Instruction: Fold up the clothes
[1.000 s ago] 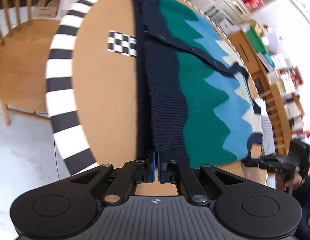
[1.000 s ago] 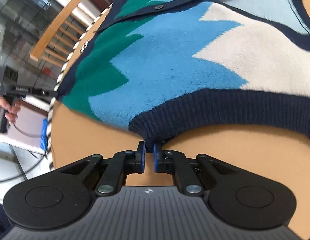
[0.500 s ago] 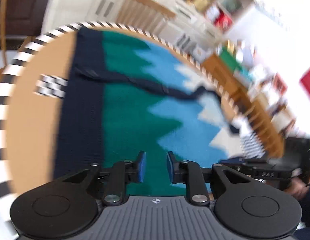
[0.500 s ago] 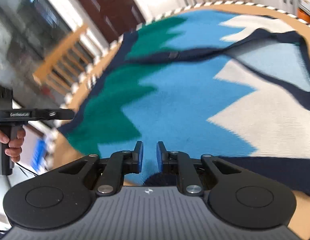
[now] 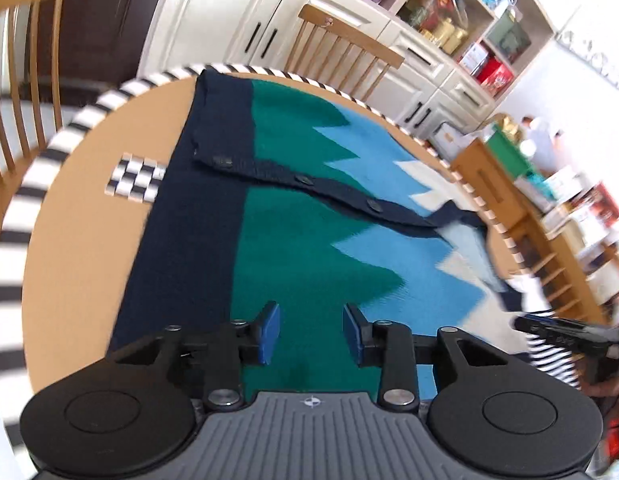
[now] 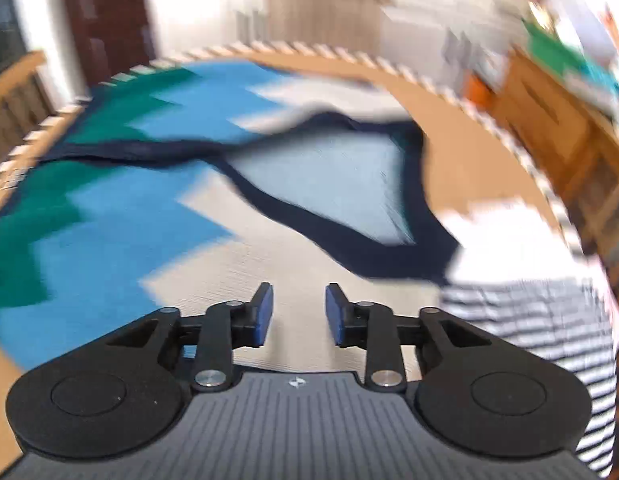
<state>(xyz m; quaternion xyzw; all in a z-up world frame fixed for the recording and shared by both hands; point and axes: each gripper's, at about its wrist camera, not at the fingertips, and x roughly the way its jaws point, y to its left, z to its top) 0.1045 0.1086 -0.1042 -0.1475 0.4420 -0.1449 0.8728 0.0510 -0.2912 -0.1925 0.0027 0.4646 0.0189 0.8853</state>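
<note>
Two views. From the left wrist, the cardigan (image 5: pixel 309 240) lies spread flat across the round table (image 5: pixel 89 240), ready for folding; the left gripper (image 5: pixel 311 330) hovers above its green band, jaws wide, empty. From the right wrist, blurred, the right gripper (image 6: pixel 297 312) gapes empty over the cardigan's cream shoulder, beside the neckline.

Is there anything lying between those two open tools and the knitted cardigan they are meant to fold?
Nothing visible. The left tool and the right tool are both open just above the cardigan, with only its bare knit below them. A striped garment lies off to the right tool's side, not in its path.
</note>
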